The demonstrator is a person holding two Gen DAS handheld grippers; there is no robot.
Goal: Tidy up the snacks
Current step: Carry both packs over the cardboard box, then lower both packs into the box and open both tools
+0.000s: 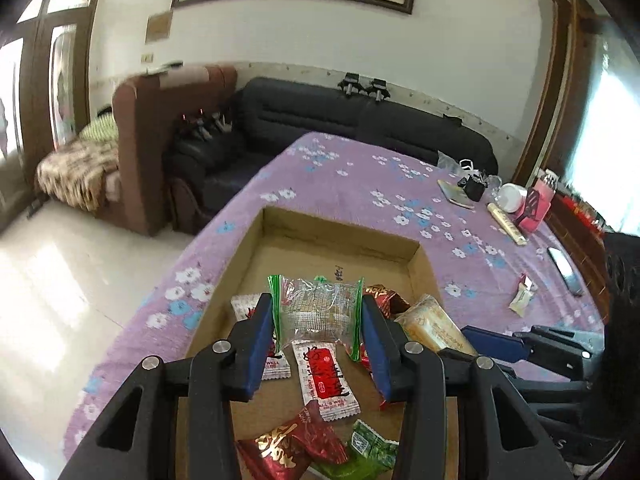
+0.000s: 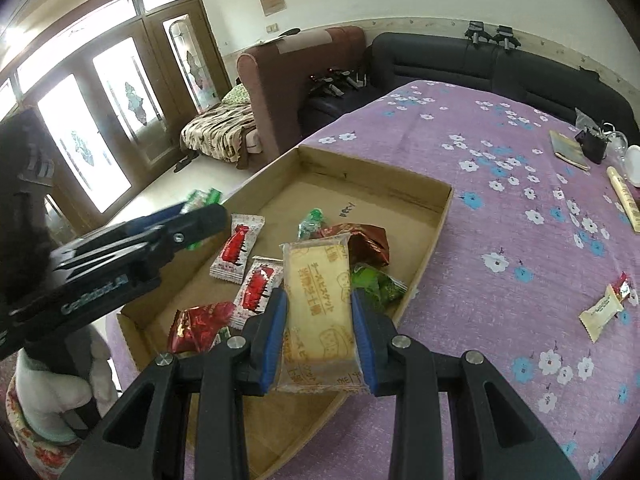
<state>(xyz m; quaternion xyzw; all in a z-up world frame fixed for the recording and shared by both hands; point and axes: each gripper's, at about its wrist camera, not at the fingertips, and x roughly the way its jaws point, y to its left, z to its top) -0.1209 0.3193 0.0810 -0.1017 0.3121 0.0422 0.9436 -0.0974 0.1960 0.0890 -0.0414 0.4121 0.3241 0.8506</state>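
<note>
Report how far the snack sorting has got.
Done: several wrapped snacks already lie in the cardboard box, among them red-and-white packets and red foil ones. In hand: the left hand-held gripper holds a clear green-edged packet over the box; the right hand-held gripper holds a yellow biscuit pack. Left: a cream packet on the purple cloth.

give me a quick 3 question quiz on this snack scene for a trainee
1. True or false: the right gripper is shut on the yellow biscuit pack.
2. What does the left gripper hold? A) a phone B) a clear packet with green edges C) nothing
3. Fill in: the sorted snacks lie in a shallow ______ box.

Key: 1 true; 2 B; 3 cardboard.
</note>
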